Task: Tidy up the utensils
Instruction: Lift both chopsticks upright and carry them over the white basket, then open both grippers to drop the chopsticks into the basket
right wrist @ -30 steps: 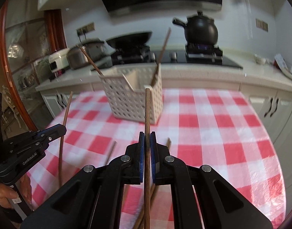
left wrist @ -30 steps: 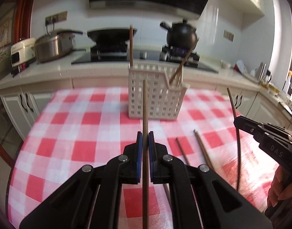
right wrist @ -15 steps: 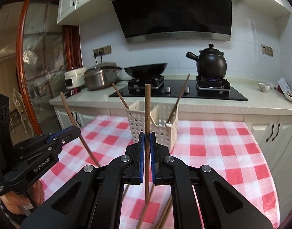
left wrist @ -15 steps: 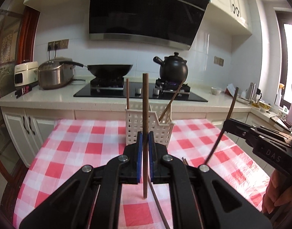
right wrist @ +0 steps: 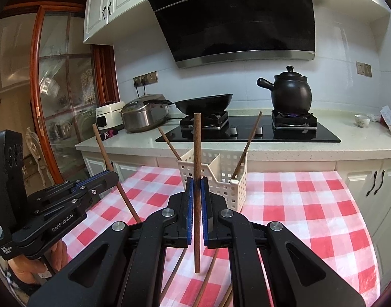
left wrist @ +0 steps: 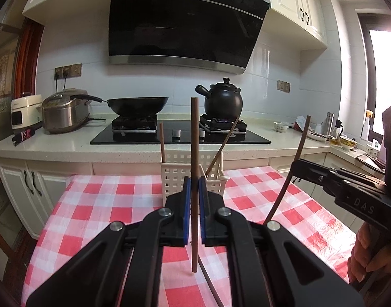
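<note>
My left gripper is shut on a brown chopstick held upright above the checked table. My right gripper is shut on another brown chopstick, also upright. A white slotted basket stands at the table's far edge, ahead of both grippers, with two chopsticks leaning in it; it also shows in the right wrist view. Loose chopsticks lie on the cloth under the grippers. Each gripper shows in the other's view: the right one, the left one.
The red-and-white checked cloth covers the table. Behind it runs a kitchen counter with a wok, a black clay pot, a rice cooker and a hob. Cabinets stand below the counter.
Both grippers have risen and tilted up from the table with their chopsticks, which now stand clear of the cloth. The basket now sits lower and farther in both views.
</note>
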Demonstrator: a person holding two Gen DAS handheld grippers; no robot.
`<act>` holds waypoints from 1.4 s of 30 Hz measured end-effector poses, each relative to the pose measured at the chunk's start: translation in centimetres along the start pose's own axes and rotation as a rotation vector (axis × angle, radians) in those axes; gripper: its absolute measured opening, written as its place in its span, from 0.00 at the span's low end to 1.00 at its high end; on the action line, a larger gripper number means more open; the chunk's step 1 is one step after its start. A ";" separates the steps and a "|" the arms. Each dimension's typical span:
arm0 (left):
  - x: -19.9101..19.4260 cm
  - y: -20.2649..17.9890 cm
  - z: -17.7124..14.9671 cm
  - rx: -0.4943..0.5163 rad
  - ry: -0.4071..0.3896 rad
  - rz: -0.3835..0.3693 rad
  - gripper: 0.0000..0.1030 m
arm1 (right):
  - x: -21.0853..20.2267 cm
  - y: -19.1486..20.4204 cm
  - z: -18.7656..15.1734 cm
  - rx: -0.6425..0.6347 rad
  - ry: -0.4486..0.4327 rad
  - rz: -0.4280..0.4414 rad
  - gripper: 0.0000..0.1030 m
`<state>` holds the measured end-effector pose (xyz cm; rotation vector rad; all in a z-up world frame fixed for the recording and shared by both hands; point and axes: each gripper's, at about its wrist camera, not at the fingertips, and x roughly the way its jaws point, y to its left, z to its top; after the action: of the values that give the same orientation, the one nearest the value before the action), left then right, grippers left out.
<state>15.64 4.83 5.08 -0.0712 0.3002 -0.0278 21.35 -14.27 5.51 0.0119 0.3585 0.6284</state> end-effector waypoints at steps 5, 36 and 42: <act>1.1 0.2 0.9 0.010 -0.002 -0.006 0.06 | 0.9 -0.5 1.3 -0.017 -0.012 0.000 0.06; 14.9 3.7 14.5 -0.058 -0.098 -0.030 0.06 | 13.9 -5.0 11.6 -0.059 -0.041 -0.022 0.06; 18.4 4.8 12.1 -0.056 -0.014 0.029 0.07 | 17.7 -5.8 9.7 -0.039 0.056 -0.006 0.06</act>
<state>36.82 9.68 10.81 -0.1226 0.2885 0.0102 41.16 -7.79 8.22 -0.0442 0.4000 0.6306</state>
